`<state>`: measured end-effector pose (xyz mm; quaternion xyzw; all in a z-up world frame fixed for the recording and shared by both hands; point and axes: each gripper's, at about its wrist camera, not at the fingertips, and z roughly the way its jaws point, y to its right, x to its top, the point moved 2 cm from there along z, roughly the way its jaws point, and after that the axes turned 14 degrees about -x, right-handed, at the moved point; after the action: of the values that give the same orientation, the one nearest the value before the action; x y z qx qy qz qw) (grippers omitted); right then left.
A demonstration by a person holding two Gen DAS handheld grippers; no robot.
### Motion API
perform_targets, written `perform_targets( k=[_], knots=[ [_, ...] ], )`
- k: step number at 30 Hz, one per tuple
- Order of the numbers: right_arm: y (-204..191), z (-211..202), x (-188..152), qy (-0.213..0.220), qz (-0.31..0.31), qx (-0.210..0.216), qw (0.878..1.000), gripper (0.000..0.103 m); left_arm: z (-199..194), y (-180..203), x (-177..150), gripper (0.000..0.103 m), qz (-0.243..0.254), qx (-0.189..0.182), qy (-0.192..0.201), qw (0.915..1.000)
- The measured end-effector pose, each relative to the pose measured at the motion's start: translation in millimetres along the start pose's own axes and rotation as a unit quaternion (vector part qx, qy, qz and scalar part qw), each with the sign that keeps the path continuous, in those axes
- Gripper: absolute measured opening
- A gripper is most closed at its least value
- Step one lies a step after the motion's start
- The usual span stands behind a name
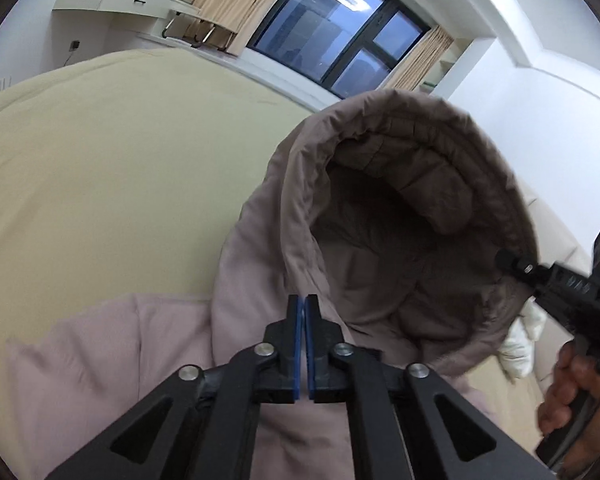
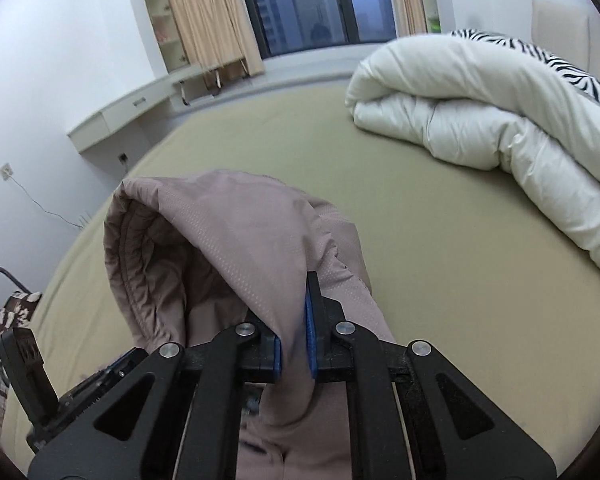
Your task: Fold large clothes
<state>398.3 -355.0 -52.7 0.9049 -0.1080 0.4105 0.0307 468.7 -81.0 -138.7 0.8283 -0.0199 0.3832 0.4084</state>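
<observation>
A mauve-pink padded jacket (image 1: 260, 248) with a quilted hood (image 1: 412, 208) hangs lifted above the beige bed (image 1: 120, 180). My left gripper (image 1: 303, 304) is shut on the hood's left edge, blue pads pressed together. My right gripper (image 2: 300, 300) is shut on the hood's other edge, fabric pinched between its blue pads; the jacket (image 2: 240, 240) drapes over its left finger. The right gripper also shows at the right edge of the left wrist view (image 1: 512, 264), held by a hand. The jacket's lower body is hidden below both cameras.
A folded white duvet (image 2: 500, 120) with a zebra-print cover (image 2: 560, 60) lies on the bed's right side. A white wall desk (image 2: 120, 116), curtains and a dark window (image 2: 320, 0) stand behind the bed. A patterned item (image 2: 16, 312) sits at the far left.
</observation>
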Motion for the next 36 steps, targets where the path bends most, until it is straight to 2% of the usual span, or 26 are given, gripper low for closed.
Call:
perform_targets(
  k=[3, 5, 9, 11, 12, 13, 15, 17, 19, 20, 24, 26, 28, 29, 30, 31, 32, 34, 35, 36],
  knots=[
    [29.1, -40.6, -33.7, 0.01, 0.02, 0.02, 1.0, 0.009, -47.6, 43.0, -15.8, 0.002, 0.047, -0.013, 0.02, 0.9986],
    [44.4, -59.6, -60.3, 0.012, 0.031, 0.026, 0.999, 0.009, -71.9, 67.7, -33.6, 0.002, 0.075, -0.017, 0.014, 0.9969],
    [64.3, -91.5, -119.8, 0.009, 0.056, 0.031, 0.998, 0.009, -111.8, 90.5, -63.3, 0.002, 0.095, -0.031, -0.002, 0.995],
    [76.0, -96.5, -146.4, 0.0, 0.079, 0.034, 0.996, 0.009, -131.8, 96.9, -77.2, 0.007, 0.101, -0.033, -0.004, 0.9943],
    [77.2, -99.1, -155.9, 0.002, 0.075, 0.027, 0.997, 0.009, -139.2, 95.3, -82.7, 0.021, 0.09, -0.042, -0.01, 0.995],
    [72.9, -103.7, -168.2, 0.011, 0.051, 0.012, 0.999, 0.009, -147.0, 93.0, -87.6, 0.041, 0.075, -0.046, -0.016, 0.996],
    [67.4, -106.4, -186.6, 0.012, 0.021, 0.004, 1.0, 0.009, -166.7, 93.7, -90.4, 0.057, 0.049, -0.041, -0.006, 0.9979],
    [76.1, -102.5, -199.9, 0.0, 0.034, -0.004, 0.999, 0.009, -197.6, 97.4, -92.4, 0.06, 0.045, -0.04, 0.028, 0.9978],
    [92.0, -96.2, -214.1, -0.025, 0.061, -0.013, 0.998, 0.009, -224.1, 98.9, -91.3, 0.074, 0.034, -0.031, 0.06, 0.9971],
    [102.5, -93.9, -220.4, -0.035, 0.08, -0.015, 0.996, 0.009, -227.7, 102.2, -89.7, 0.076, 0.037, -0.027, 0.06, 0.9971],
    [141.3, -103.2, -240.2, -0.057, 0.155, -0.005, 0.986, 0.01, -209.4, 119.5, -80.5, 0.075, 0.089, -0.013, 0.019, 0.9958],
    [151.9, -115.5, -235.2, -0.041, 0.171, 0.007, 0.984, 0.011, -190.5, 128.8, -78.0, 0.076, 0.107, -0.014, 0.001, 0.9942],
    [150.3, -121.7, -215.6, -0.02, 0.158, 0.013, 0.987, 0.016, -160.9, 133.5, -71.4, 0.075, 0.127, -0.006, -0.022, 0.9916],
    [145.5, -121.8, -202.4, -0.015, 0.147, 0.019, 0.989, 0.029, -147.0, 136.2, -72.0, 0.075, 0.14, 0.002, -0.03, 0.9897],
    [137.3, -123.0, -191.0, -0.015, 0.135, 0.02, 0.99, 0.06, -132.7, 136.2, -69.9, 0.072, 0.155, 0.015, -0.039, 0.987],
    [123.2, -133.3, -189.8, -0.012, 0.129, 0.02, 0.991, 0.076, -119.1, 133.1, -71.6, 0.071, 0.167, 0.028, -0.048, 0.9844],
    [112.0, -135.8, -180.1, -0.002, 0.122, 0.028, 0.992, 0.086, -101.7, 127.4, -73.6, 0.07, 0.171, 0.04, -0.069, 0.982],
    [88.1, -139.6, -165.8, 0.005, 0.088, 0.038, 0.995, 0.086, -73.0, 104.1, -84.9, 0.053, 0.142, 0.056, -0.11, 0.9822],
    [78.9, -131.3, -155.0, 0.006, 0.073, 0.034, 0.997, 0.085, -62.3, 91.6, -90.0, 0.053, 0.129, 0.063, -0.126, 0.9816],
    [70.1, -122.0, -145.3, 0.004, 0.064, 0.04, 0.997, 0.073, -53.8, 78.3, -95.8, 0.049, 0.12, 0.071, -0.139, 0.9805]
  ],
)
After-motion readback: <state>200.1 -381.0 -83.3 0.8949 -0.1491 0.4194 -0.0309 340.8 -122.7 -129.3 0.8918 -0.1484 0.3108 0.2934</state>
